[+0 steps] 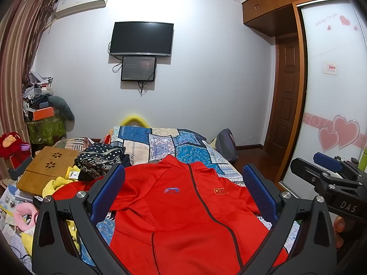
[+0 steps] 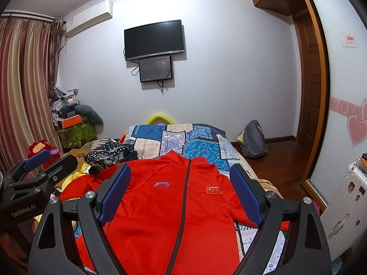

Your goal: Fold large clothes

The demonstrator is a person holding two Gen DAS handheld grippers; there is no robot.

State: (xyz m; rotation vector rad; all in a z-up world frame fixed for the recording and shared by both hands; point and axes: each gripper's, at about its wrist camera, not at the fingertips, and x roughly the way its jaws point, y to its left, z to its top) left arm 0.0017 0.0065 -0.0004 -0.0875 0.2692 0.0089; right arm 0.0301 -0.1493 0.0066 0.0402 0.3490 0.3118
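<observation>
A red zip jacket (image 1: 183,210) lies flat, front up, on the patchwork bedspread (image 1: 160,144), collar toward the far wall. It has a blue logo and a small flag patch. It also shows in the right wrist view (image 2: 169,206). My left gripper (image 1: 183,188) is open and empty, held above the jacket's chest. My right gripper (image 2: 180,188) is open and empty too, above the same area. The right gripper (image 1: 330,171) shows at the right edge of the left wrist view. The left gripper (image 2: 45,162) shows at the left edge of the right wrist view.
A dark patterned garment (image 1: 101,158) and yellow cloth (image 1: 57,183) lie left of the jacket. A wooden lap desk (image 1: 48,169) sits further left. A backpack (image 2: 253,139) rests on the floor by the door. A white suitcase (image 2: 344,201) stands at right.
</observation>
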